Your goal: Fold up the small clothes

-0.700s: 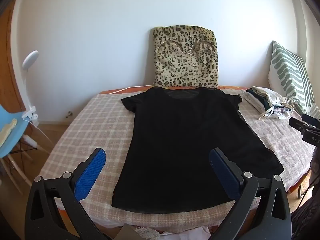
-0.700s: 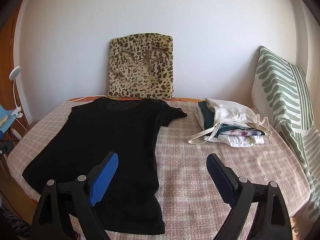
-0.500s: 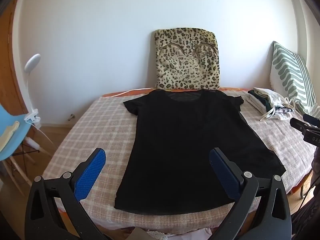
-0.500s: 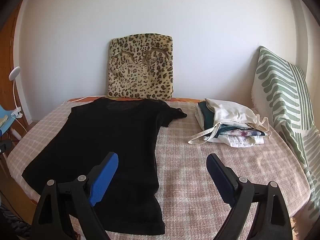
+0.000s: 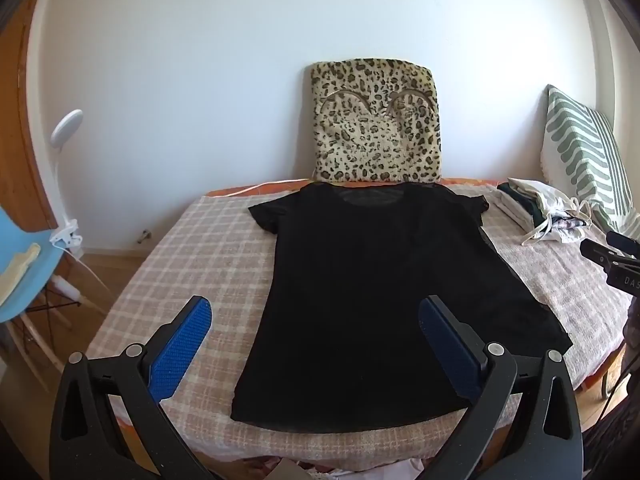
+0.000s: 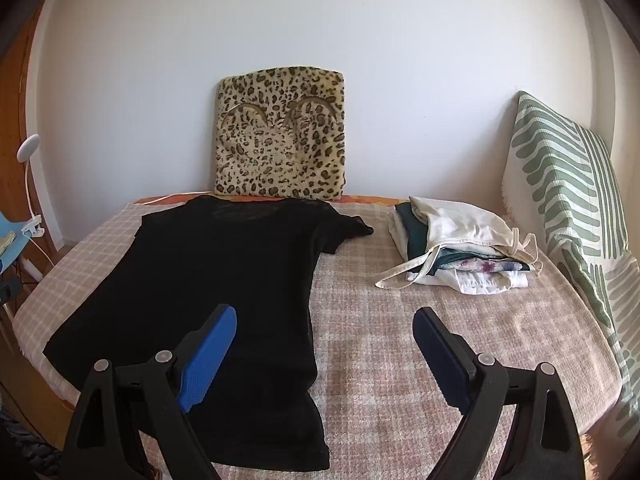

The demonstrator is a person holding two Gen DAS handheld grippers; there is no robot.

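A black T-shirt [image 5: 372, 280] lies flat and spread out on the checked bed cover [image 5: 200, 256], neck towards the wall; it also shows in the right wrist view [image 6: 208, 292]. My left gripper [image 5: 316, 340] is open and empty, held above the shirt's near hem. My right gripper [image 6: 324, 344] is open and empty, above the shirt's right edge and the bed cover [image 6: 460, 320]. The right gripper's tips also show at the right of the left wrist view [image 5: 608, 248].
A pile of folded clothes [image 6: 456, 248] lies at the back right of the bed. A leopard-print cushion [image 5: 376, 128] leans on the wall. A green striped pillow [image 6: 568, 208] stands at the right. A blue chair [image 5: 24, 264] and a white clip lamp [image 5: 66, 128] stand left of the bed.
The left gripper has drawn back and up a little, so the shirt sits slightly farther away. The right gripper has hardly moved. Both stay open.
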